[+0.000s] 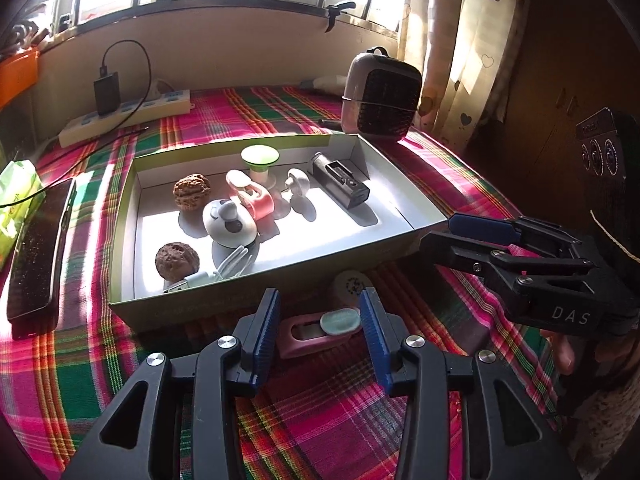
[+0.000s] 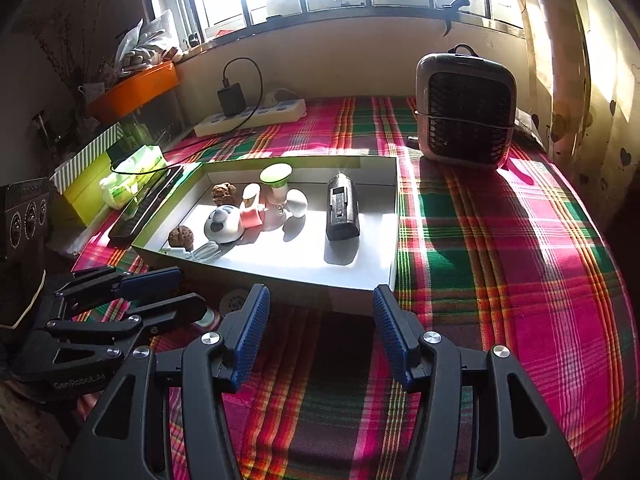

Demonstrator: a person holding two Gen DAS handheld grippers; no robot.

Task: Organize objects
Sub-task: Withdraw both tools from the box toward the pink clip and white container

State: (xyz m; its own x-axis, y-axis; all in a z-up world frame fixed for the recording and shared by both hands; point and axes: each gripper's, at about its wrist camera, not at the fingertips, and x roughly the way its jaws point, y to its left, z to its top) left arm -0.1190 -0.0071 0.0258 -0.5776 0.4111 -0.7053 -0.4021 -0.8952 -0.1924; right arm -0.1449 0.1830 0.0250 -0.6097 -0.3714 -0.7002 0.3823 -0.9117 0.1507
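Pickup step underway: left gripper jaws open, straddling pink clip on plaid tabletop, touching nothing. Cardboard box at 12 o'clock of clip. Right gripper jaws open, empty. Next: close, lift over wall.

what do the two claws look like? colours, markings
Both match: black plastic linkage frames with cut-out slots, silver round screw heads at the joints, and ribbed blue pads on the fingers. Left claw reads "GenRobot.AI" on its side in the right wrist view; right claw reads "DAS" in the left wrist view. No cables visible.
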